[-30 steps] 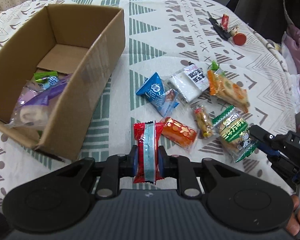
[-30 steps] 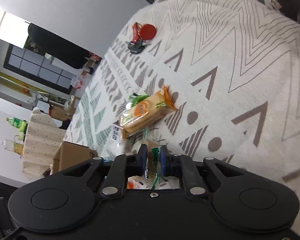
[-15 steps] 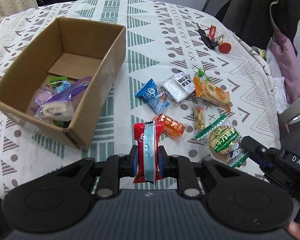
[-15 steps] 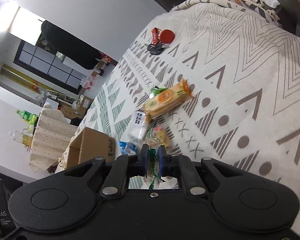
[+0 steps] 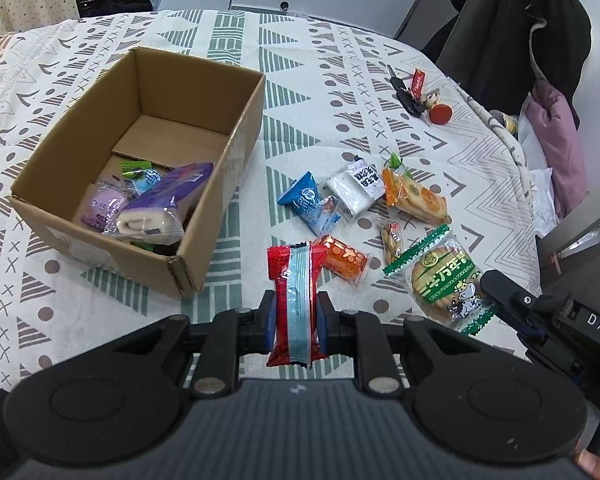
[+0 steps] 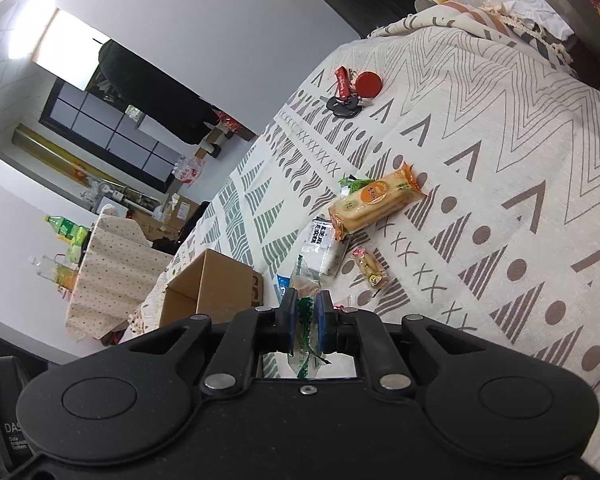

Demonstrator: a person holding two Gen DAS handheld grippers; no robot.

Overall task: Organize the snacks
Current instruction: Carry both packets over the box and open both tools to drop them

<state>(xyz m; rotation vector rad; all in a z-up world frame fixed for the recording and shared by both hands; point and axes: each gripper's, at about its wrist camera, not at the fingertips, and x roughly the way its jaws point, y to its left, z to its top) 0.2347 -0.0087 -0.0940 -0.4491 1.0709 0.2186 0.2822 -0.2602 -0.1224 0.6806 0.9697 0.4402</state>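
My left gripper (image 5: 296, 316) is shut on a red snack packet (image 5: 296, 300), held upright above the patterned tablecloth (image 5: 320, 80). To its left stands an open cardboard box (image 5: 228, 168) with a purple cake roll packet (image 5: 160, 208) and other snacks inside. My right gripper (image 6: 305, 314) is shut on the edge of a green-trimmed biscuit packet (image 5: 444, 280), lifted at the right of the snack pile; in the right wrist view that green biscuit packet (image 6: 306, 320) shows edge-on. On the cloth lie a blue packet (image 5: 308, 200), a white packet (image 5: 356, 188), an orange cracker packet (image 5: 416, 196) and small orange snacks.
Keys with a red tag (image 5: 416, 92) lie at the far right of the table. A chair with dark and pink clothes (image 5: 552, 100) stands past the right edge. A second covered table with bottles (image 6: 100, 260) is in the room behind the box.
Both grippers have risen and drawn back from the table with their packets. The green biscuit packet has come up off the cloth, and more of the table shows.
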